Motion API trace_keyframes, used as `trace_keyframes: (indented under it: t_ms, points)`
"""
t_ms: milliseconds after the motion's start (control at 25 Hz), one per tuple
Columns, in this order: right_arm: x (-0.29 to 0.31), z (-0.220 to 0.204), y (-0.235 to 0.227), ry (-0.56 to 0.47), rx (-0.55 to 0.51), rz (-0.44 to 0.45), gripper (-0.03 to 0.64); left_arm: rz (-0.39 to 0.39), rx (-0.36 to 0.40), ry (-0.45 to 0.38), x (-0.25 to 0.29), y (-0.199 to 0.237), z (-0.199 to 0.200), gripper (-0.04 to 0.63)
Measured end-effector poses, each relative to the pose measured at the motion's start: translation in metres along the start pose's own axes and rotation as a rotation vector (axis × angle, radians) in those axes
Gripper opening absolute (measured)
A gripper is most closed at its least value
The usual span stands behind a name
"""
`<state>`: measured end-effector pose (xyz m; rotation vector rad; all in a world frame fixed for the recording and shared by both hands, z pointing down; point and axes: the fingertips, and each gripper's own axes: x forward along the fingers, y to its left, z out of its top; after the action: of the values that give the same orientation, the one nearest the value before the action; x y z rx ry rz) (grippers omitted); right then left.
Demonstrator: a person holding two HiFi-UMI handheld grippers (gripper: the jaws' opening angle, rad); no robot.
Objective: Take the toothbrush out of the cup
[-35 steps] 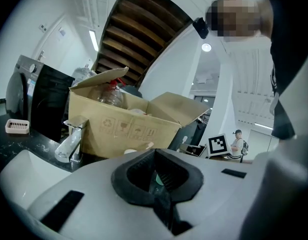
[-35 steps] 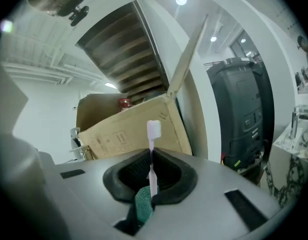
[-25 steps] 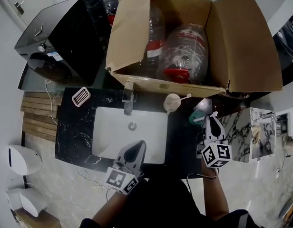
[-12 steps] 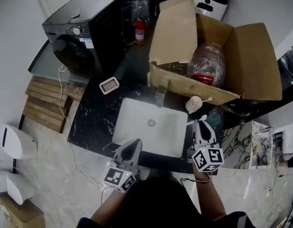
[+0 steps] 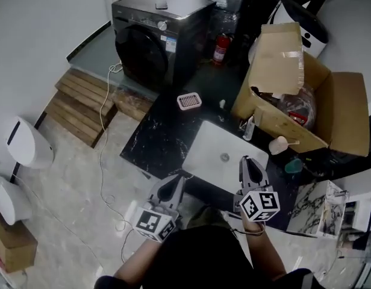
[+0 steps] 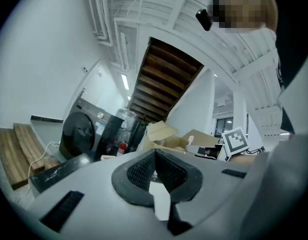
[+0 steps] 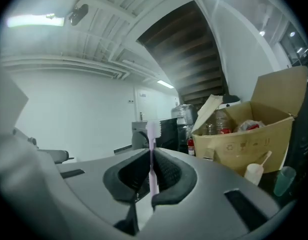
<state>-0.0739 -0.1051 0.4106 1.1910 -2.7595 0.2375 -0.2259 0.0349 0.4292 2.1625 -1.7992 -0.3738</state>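
1. Our right tongs (image 7: pixel 151 153) sit narrow, pinching the pink toothbrush (image 7: pixel 152 134) by its handle, with the bristle head upright above them.
2. Our left tongs (image 6: pixel 154 159) are closed together with nothing between.
3. We note the teal cup (image 7: pixel 283 180) on the bench (image 5: pixel 152 140), well apart from the toothbrush.

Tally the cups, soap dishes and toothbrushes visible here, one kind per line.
Cups: 2, a white cup and a teal cup, both to the right of the sink.
Soap dish: 1, on the far left of the sink.
Toothbrush: 1, pink, clamped in the right gripper.
Total: 4.
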Motion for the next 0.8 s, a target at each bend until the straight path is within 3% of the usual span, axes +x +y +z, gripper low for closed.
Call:
trace_keyframes:
  t_ms: [440,800]
  points:
    - [0.093,-0.041,0.123,0.152,-0.077,0.226,0.032,0.217,-0.035,-0.071,-0.069,0.084,0.015,0.023]
    - [0.170,-0.123,0.168,0.383,-0.083,0.332,0.032,0.280,-0.055,-0.034,-0.059,0.140,0.012,0.023]
